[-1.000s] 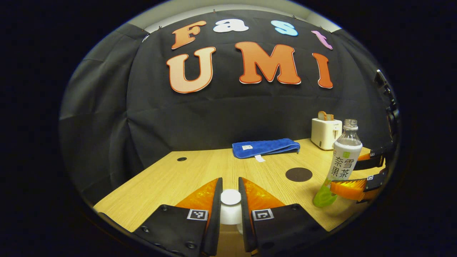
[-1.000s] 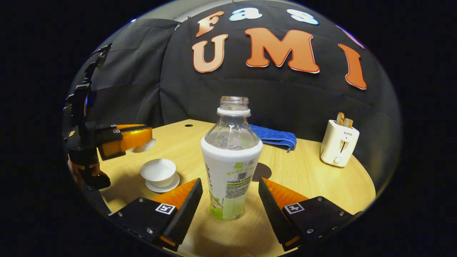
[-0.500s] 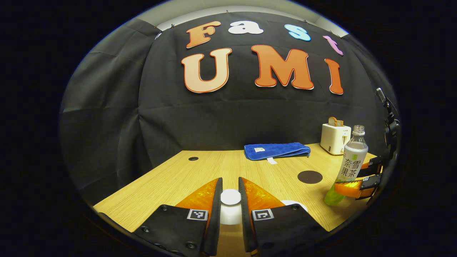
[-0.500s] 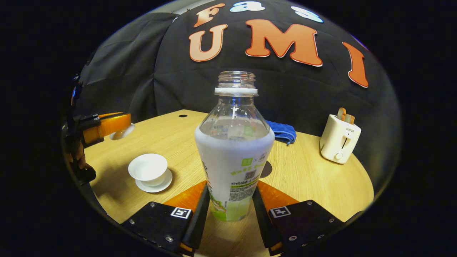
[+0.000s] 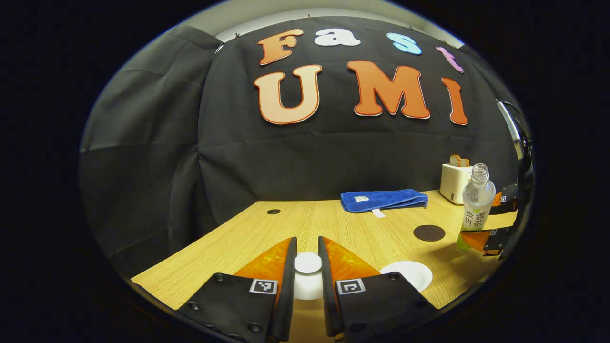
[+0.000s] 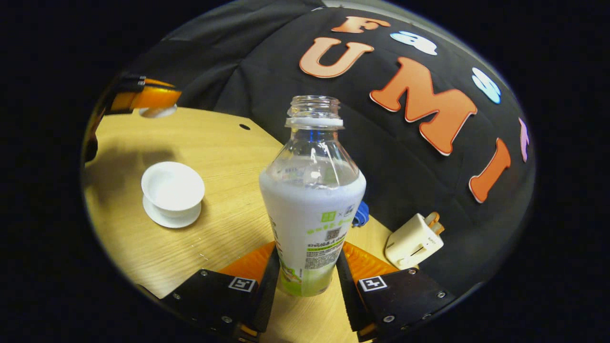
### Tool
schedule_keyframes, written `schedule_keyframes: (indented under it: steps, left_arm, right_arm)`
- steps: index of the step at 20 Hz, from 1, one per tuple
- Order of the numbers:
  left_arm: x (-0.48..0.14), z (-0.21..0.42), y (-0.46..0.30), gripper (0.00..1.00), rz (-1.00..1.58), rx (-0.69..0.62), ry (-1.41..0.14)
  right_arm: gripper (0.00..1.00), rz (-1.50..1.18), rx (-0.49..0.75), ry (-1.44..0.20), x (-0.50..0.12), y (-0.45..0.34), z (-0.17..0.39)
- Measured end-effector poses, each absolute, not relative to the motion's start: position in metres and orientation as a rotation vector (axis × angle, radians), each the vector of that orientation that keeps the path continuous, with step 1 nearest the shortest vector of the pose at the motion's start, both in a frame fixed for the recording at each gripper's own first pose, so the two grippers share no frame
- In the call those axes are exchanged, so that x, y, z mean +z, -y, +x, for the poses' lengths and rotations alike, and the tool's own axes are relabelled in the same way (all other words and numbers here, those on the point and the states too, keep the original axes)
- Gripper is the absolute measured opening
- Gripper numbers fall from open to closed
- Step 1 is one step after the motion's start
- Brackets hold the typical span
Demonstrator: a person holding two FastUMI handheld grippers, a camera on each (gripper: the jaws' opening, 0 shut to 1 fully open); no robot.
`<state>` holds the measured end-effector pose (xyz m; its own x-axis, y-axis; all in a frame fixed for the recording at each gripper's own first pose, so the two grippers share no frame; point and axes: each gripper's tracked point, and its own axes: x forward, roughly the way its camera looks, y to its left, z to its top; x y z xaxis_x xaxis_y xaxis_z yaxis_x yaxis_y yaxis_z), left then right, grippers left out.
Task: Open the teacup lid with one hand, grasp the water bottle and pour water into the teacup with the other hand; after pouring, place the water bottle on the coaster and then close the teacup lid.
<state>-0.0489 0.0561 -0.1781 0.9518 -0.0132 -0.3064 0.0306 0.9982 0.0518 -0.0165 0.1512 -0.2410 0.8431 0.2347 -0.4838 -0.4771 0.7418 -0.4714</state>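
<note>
Bare table [image 6: 224, 152] lies between bottle [image 6: 312, 209] and open teacup [image 6: 172, 186] (lid [image 5: 308, 263] lifted away).

Right gripper [image 6: 305, 290] went from open around the water bottle [image 6: 312, 205] to clamped on its lower body, then lifted and tilted it; table [image 6: 224, 157] horizon now slants. Left gripper [image 5: 307, 281] with the lid [image 5: 308, 263] drew back, bringing the teacup [image 5: 410, 274] rim into left gripper view; bottle looks farther off.

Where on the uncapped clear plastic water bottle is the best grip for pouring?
Low on the labelled body of the clear plastic water bottle, from the side, as the right hand-held gripper grips it: the straight walls suit two fingers, and the open neck stays free.
</note>
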Motion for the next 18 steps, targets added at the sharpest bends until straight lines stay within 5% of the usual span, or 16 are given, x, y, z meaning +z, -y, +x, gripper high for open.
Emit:
schedule_keyframes:
  steps: [18]
  left_arm:
    - [-0.184,-0.057,-0.074,0.31,0.069,0.008,-0.311]
  right_arm:
    - [0.64,-1.236,0.391,-0.163,-0.235,-0.165,-0.009]
